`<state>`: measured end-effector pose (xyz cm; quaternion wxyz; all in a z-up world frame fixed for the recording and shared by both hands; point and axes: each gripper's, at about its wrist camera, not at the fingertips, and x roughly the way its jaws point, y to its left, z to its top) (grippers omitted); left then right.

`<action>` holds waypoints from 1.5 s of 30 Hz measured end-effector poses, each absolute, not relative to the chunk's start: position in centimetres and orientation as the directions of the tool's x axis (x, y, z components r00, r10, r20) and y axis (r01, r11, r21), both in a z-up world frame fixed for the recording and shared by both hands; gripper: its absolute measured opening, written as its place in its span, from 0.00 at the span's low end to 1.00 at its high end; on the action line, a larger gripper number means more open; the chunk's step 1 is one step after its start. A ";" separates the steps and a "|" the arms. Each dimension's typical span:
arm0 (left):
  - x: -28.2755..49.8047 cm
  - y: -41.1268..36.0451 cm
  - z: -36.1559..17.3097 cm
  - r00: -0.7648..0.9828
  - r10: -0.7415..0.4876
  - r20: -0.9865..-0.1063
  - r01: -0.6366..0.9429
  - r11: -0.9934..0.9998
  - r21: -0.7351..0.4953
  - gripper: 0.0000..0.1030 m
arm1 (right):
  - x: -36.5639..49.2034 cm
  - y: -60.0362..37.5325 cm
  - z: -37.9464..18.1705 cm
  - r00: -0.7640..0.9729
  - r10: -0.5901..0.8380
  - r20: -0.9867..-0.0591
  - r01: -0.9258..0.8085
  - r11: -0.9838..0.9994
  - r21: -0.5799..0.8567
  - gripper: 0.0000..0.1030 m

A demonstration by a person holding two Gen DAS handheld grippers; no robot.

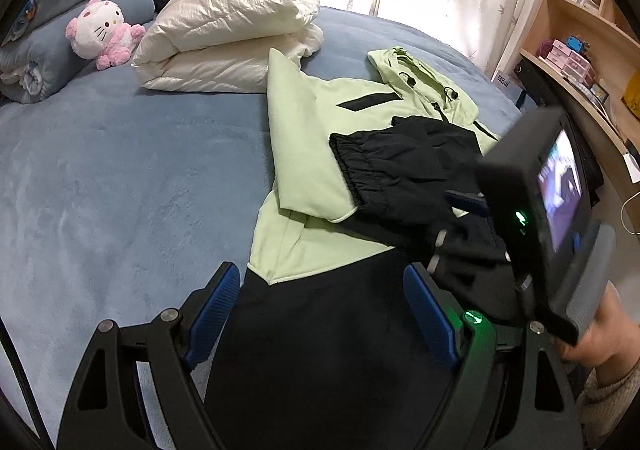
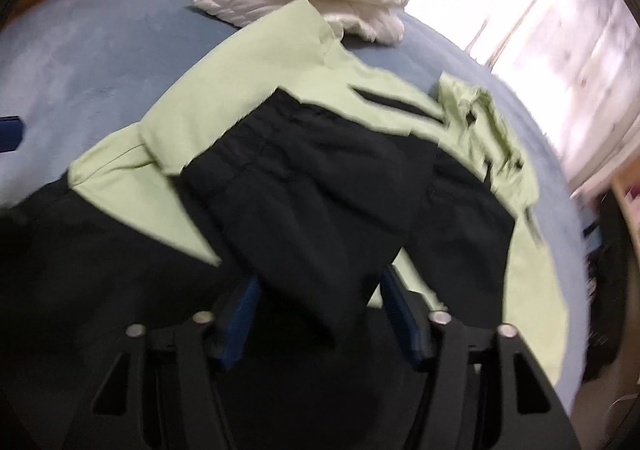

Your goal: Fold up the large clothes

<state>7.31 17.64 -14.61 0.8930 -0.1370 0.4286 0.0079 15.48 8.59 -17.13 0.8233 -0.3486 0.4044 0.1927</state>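
A light green and black hooded jacket (image 1: 312,154) lies spread on the blue bed (image 1: 120,170), hood (image 1: 420,78) at the far end. Its black sleeve (image 1: 384,170) is folded across the chest. My left gripper (image 1: 320,298) stands open above the black hem, nothing between its blue pads. My right gripper (image 1: 466,206) comes in from the right, held by a hand (image 1: 604,334). In the blurred right wrist view the black sleeve (image 2: 312,186) runs between the right gripper's (image 2: 318,290) pads and fills the gap, touching both.
A folded cream puffer jacket (image 1: 228,38) lies at the far side of the bed, just beyond the green shoulder. A pink and white plush toy (image 1: 104,32) leans on rolled blue bedding (image 1: 60,50) at far left. Wooden shelves (image 1: 580,30) stand to the right.
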 end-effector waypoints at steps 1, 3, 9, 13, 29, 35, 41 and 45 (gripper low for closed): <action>7.3 17.7 -14.7 0.631 -0.101 -0.769 -0.134 0.963 -0.236 0.80 | 15.9 9.0 -16.9 0.607 0.024 -0.794 -0.595 0.676 -0.435 0.12; 7.3 17.7 -14.7 0.631 -0.098 -0.770 -0.135 0.963 -0.233 0.80 | 16.3 9.0 -15.7 0.624 0.055 -0.779 -0.588 0.690 -0.423 0.05; 7.2 17.7 -14.5 0.639 -0.068 -0.766 -0.150 0.966 -0.211 0.80 | 19.5 1.2 -6.2 0.710 0.266 -0.652 -0.372 0.928 -0.026 0.05; 7.3 17.6 -14.8 0.631 -0.081 -0.771 -0.153 0.962 -0.226 0.80 | 21.0 -8.4 -6.5 0.698 0.293 -0.653 -0.122 0.948 0.294 0.05; 9.8 15.7 -13.7 0.610 -0.128 -0.782 -0.067 0.975 -0.213 0.80 | 18.7 -24.0 -14.6 0.469 0.300 -0.831 0.245 0.859 0.449 0.34; 14.1 15.9 -12.5 0.595 -0.158 -0.788 0.003 0.981 -0.195 0.80 | 21.8 -26.5 -14.6 0.470 0.299 -0.831 0.242 0.862 0.446 0.35; 21.3 18.0 -14.6 0.541 -0.117 -0.833 -0.038 0.986 -0.164 0.80 | 25.3 -26.8 -16.8 0.416 0.255 -0.873 0.230 0.899 0.373 0.35; 25.0 19.2 -16.9 0.492 -0.096 -0.865 -0.083 0.984 -0.157 0.80 | 26.1 -26.2 -18.0 0.385 0.273 -0.882 0.188 0.912 0.364 0.35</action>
